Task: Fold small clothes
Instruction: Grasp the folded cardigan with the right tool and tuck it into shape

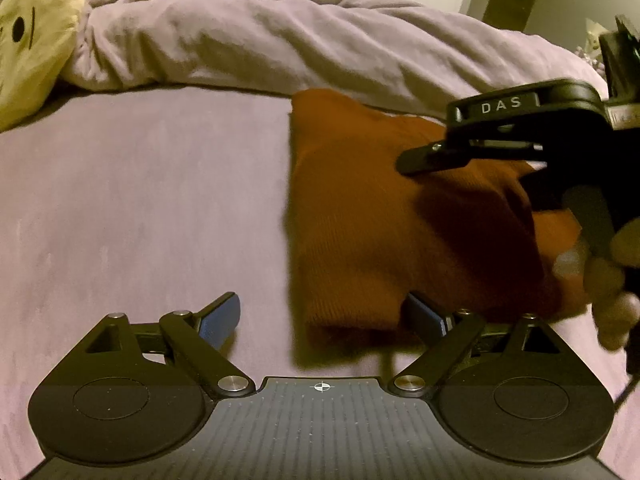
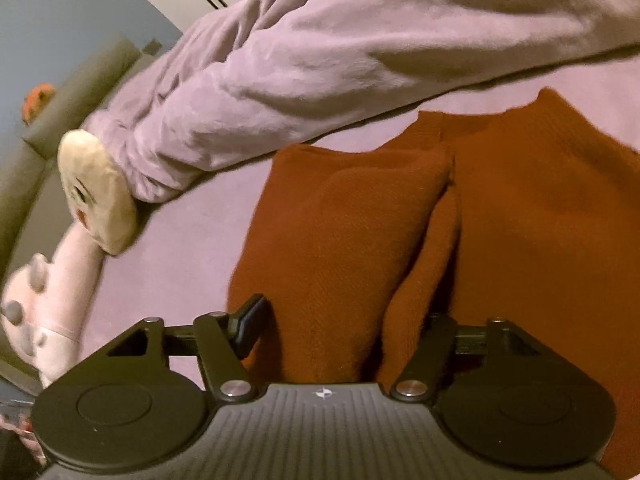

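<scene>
A rust-orange knit garment (image 1: 360, 216) lies partly folded on the purple bed sheet (image 1: 140, 208). My left gripper (image 1: 324, 316) is open low over the sheet, its jaws straddling the garment's near left corner without pinching it. The right gripper shows in the left wrist view (image 1: 424, 160), hovering over the garment's right part. In the right wrist view the garment (image 2: 344, 240) has a raised fold down its middle. My right gripper (image 2: 344, 324) is open, its left finger (image 2: 250, 322) beside the cloth's left edge, its right finger hidden under a cloth ridge.
A rumpled lilac duvet (image 1: 260, 32) lies across the far side of the bed. A yellow plush cushion with a face (image 1: 32, 40) sits at the far left, also in the right wrist view (image 2: 100, 196). A pink plush toy (image 2: 48, 304) lies at the left.
</scene>
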